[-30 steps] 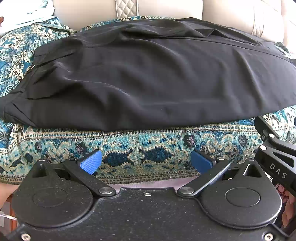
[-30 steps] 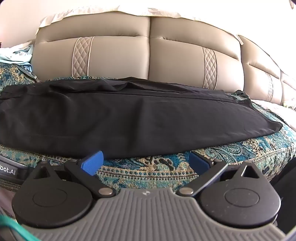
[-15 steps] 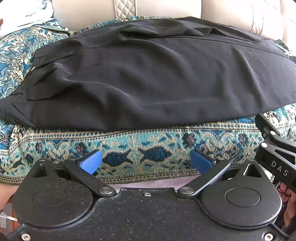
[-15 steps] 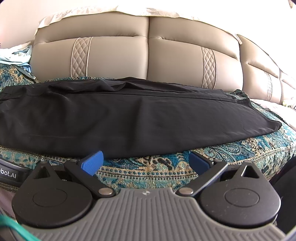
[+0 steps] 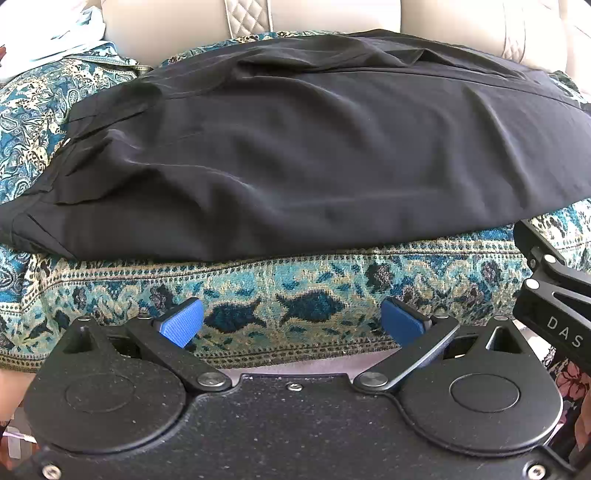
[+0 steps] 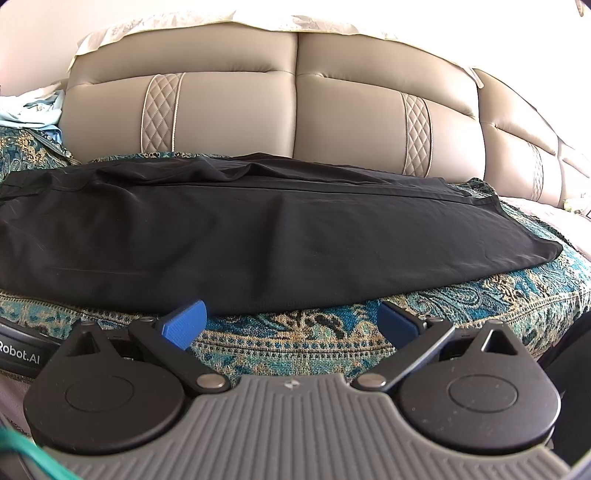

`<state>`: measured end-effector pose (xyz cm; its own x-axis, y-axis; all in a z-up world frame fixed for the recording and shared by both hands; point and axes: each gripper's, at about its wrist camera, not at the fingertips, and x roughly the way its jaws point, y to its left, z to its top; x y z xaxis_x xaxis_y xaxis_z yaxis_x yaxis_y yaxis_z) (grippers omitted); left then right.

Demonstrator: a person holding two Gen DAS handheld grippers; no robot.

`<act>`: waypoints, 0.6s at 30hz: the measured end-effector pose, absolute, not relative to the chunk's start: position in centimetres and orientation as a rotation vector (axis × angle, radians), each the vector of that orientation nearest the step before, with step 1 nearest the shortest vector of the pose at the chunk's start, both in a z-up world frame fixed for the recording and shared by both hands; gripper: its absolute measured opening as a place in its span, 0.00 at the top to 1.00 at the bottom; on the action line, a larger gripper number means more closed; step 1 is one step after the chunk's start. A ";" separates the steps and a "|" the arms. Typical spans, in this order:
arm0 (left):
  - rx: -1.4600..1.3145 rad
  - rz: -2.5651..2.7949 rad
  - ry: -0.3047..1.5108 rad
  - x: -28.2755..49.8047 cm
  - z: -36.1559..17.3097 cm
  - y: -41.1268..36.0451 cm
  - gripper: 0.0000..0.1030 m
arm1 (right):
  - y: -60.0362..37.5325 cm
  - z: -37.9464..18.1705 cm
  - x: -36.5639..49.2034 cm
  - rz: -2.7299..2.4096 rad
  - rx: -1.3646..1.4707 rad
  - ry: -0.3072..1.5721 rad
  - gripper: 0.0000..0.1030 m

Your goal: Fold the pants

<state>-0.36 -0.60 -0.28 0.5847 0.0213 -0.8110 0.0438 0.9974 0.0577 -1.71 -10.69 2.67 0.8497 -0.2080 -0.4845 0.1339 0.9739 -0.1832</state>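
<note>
Left wrist view: black pants (image 5: 314, 155) lie spread w/ one leg folded over the other across a teal paisley cover (image 5: 314, 295) on a beige leather sofa (image 5: 332, 14), filling the frame from 9 to 3 o'clock; waistband end w/ its pleats sits toward 9 o'clock. Left gripper (image 5: 291, 319) hangs at 6 o'clock, blue pads (image 5: 183, 321) wide apart, gripping nothing, just short of the cover's fish-pattern border and clear of the pants' near edge. Only this view shows the waistband, plus part of the other tool's black frame marked "DAS" (image 5: 554, 306) at 3 o'clock and a scrap of floral fabric (image 5: 576, 380) at 4 o'clock. Right wrist view, by contrast, takes in the whole sofa back w/ quilted strips (image 6: 295, 103), a pale throw (image 6: 166, 26) along its top at 12 o'clock, and the pants' hem end (image 6: 517, 240) tapering toward 3 o'clock; pants (image 6: 258, 236) run 9 to 3 o'clock on the cover (image 6: 295, 343). Light-blue cloth (image 6: 33, 107) sits at 9–10 o'clock. Right gripper (image 6: 291, 321) also spread wide and empty, left pad (image 6: 186, 325) near the pants' front edge; contact can't be told.
</note>
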 end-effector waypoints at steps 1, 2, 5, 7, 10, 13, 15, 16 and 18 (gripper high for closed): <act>0.079 -0.010 0.937 -0.3 -0.3 -0.7 0.00 | -10.7 2.7 -1.7 -0.181 -0.145 0.525 0.00; 0.081 -0.007 0.931 -0.2 -0.4 -0.7 0.00 | -10.7 2.7 -1.7 -0.181 -0.145 0.526 0.00; 0.083 -0.006 0.925 0.1 -0.7 -0.5 0.00 | -10.7 2.6 -1.7 -0.185 -0.149 0.527 0.00; 0.065 -0.012 0.930 0.3 -0.6 -0.3 0.00 | -10.8 2.6 -1.7 -0.188 -0.152 0.526 0.00; 0.033 -0.017 0.935 0.7 -0.7 0.1 0.00 | -10.8 2.7 -1.6 -0.190 -0.150 0.526 0.00; -0.040 -0.019 0.951 1.1 -0.9 1.2 0.00 | -10.9 2.9 -1.3 -0.192 -0.143 0.527 0.00; -0.035 -0.009 0.968 1.3 -0.9 1.2 0.00 | -11.2 3.3 -0.8 -0.188 -0.140 0.526 0.00; -0.029 -0.002 0.992 1.3 -1.0 1.3 0.00 | -11.3 3.5 -0.6 -0.188 -0.138 0.524 0.00; -0.034 -0.002 1.032 1.8 -1.0 1.7 0.00 | -11.8 4.1 0.1 -0.190 -0.126 0.516 0.00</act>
